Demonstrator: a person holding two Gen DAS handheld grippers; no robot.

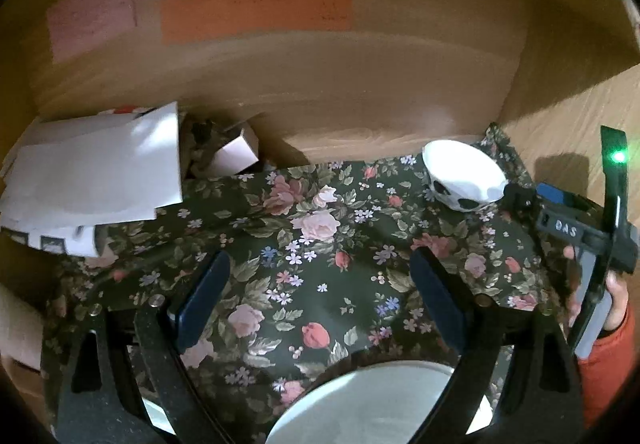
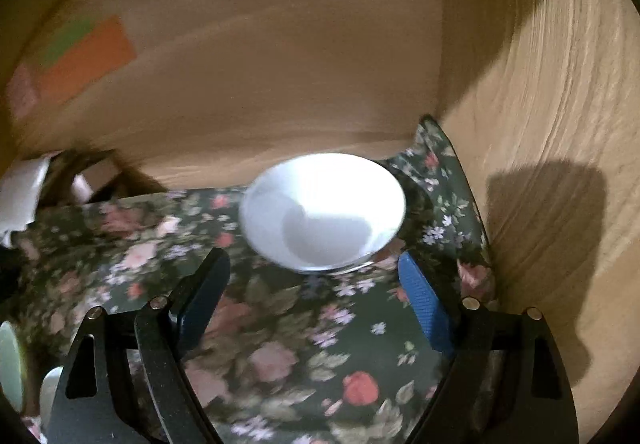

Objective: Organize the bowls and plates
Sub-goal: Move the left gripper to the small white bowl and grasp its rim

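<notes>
A white bowl with black spots (image 1: pixel 464 176) sits on the floral cloth (image 1: pixel 320 244) at the back right corner; in the right wrist view the bowl (image 2: pixel 324 212) stands just beyond my fingers. My right gripper (image 2: pixel 316 300) is open and empty, its jaws wide, close in front of the bowl; it also shows in the left wrist view (image 1: pixel 516 192) beside the bowl. My left gripper (image 1: pixel 320 292) is open and empty over the cloth. A white plate (image 1: pixel 372 400) lies below it at the near edge.
White paper boxes (image 1: pixel 92 172) are piled at the back left. Wooden walls (image 2: pixel 540 124) close the back and right side, with coloured paper labels (image 1: pixel 256 8) on the back wall. A pale cup rim (image 2: pixel 10 364) shows at the far left.
</notes>
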